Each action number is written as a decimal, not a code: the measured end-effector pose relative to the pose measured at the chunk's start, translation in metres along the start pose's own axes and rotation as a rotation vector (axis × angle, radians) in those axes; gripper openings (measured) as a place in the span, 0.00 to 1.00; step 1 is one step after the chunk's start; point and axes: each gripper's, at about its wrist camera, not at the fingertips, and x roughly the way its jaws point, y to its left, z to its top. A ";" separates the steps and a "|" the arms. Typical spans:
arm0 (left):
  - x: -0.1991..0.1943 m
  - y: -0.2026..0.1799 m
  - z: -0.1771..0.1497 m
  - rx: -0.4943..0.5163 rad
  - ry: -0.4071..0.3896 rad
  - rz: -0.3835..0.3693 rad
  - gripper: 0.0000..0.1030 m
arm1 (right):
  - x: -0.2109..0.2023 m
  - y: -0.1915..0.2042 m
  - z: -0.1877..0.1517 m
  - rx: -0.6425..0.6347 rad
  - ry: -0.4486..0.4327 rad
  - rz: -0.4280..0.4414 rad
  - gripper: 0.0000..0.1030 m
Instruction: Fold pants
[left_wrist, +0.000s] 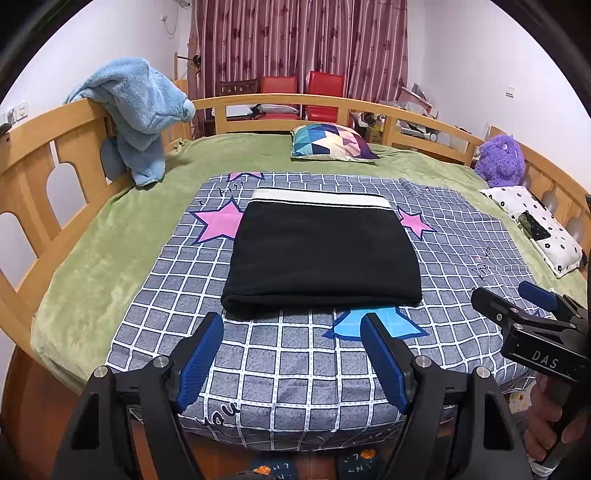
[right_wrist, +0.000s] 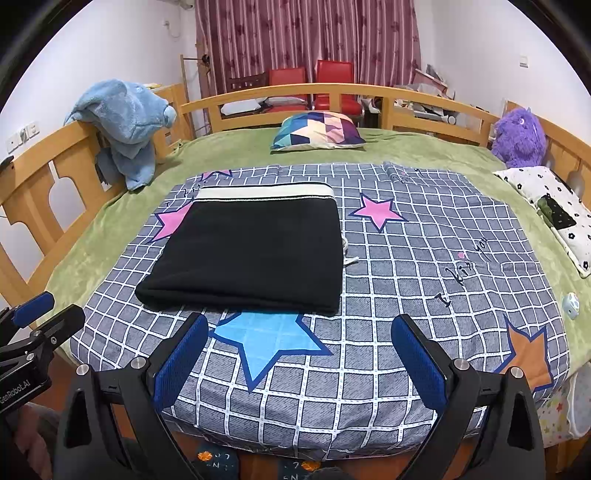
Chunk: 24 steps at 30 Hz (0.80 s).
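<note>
Both hand-held grippers hover level near the bed's front edge, jaws wide and holding nothing: left hand-held gripper (left_wrist: 293, 325), right hand-held gripper (right_wrist: 301, 326), just short of the folded black pants (left_wrist: 323, 254) on the checked quilt (left_wrist: 288, 362).

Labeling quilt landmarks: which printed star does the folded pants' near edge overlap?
The blue star, the only blue one. The folded black pants cover its top tip. The pink stars sit toward the waistband end; the orange star lies clear, far right.

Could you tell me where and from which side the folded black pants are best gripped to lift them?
Probably the rounded fold edge of the black pants nearest the grippers, approached low from the near side: the layers join there, while the white waistband lies at the far edge.
</note>
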 end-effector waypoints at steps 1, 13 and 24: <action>0.000 0.000 0.000 0.000 0.002 0.001 0.73 | 0.000 0.000 0.000 -0.001 0.000 0.000 0.95; -0.002 0.005 0.001 -0.006 0.000 0.000 0.73 | -0.002 0.003 0.000 -0.007 -0.004 0.000 0.95; -0.003 0.005 0.001 -0.005 -0.002 0.000 0.73 | -0.002 0.004 0.000 -0.009 -0.003 -0.002 0.95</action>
